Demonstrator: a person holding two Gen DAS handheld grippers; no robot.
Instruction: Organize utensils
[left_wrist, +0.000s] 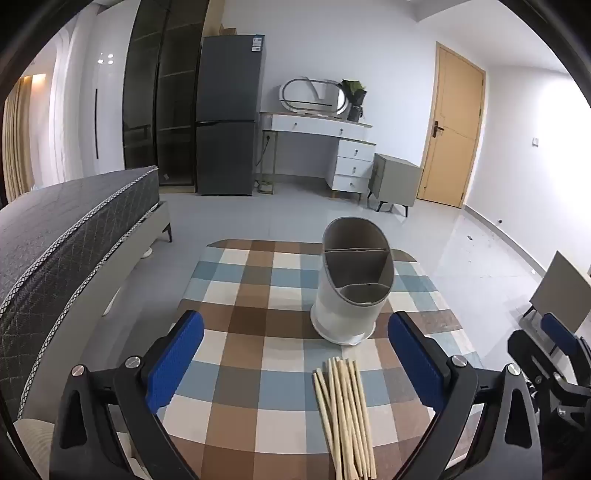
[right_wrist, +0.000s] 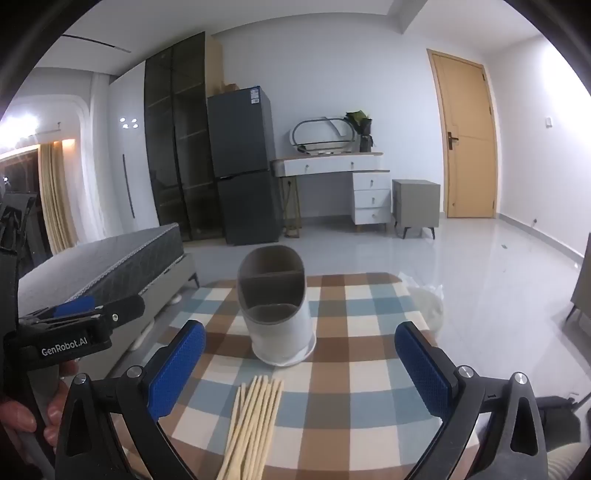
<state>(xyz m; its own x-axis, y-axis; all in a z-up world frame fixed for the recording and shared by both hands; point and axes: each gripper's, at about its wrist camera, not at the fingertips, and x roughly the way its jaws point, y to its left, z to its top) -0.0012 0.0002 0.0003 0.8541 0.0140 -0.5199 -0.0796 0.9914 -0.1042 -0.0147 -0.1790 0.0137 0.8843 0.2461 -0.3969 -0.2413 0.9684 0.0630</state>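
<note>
A bundle of wooden chopsticks (left_wrist: 345, 415) lies flat on the checkered table (left_wrist: 243, 354), pointing toward a white utensil holder (left_wrist: 351, 291) with grey divided compartments that stands upright behind it. My left gripper (left_wrist: 295, 363) is open and empty above the near table, the chopsticks between its fingers and nearer the right one. In the right wrist view the chopsticks (right_wrist: 255, 424) and the holder (right_wrist: 277, 314) show again. My right gripper (right_wrist: 301, 369) is open and empty above the chopsticks.
A bed (left_wrist: 70, 236) runs along the left of the table. A white plastic bag (right_wrist: 428, 306) lies on the floor past the table's right edge. A fridge (left_wrist: 227, 122), a desk (left_wrist: 325, 147) and a door (left_wrist: 452, 129) stand far back.
</note>
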